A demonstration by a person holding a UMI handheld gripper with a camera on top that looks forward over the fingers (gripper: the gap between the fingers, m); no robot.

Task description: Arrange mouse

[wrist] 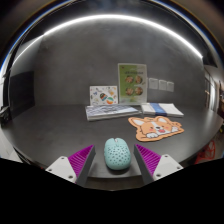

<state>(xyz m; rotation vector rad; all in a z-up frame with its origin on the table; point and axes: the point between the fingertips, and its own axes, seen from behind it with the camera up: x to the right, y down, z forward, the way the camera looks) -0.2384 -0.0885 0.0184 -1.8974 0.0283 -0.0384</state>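
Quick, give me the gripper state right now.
Gripper: jaws spread, the teal mouse sits between them with a gap on each side; open, not clamped.

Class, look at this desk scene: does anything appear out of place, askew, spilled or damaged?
Nothing looks spilled or damaged. The teal mouse sits between the gripper's open fingers, off the dog-shaped mouse pad lying just beyond, to the right. The picture cards stand upright at the back.
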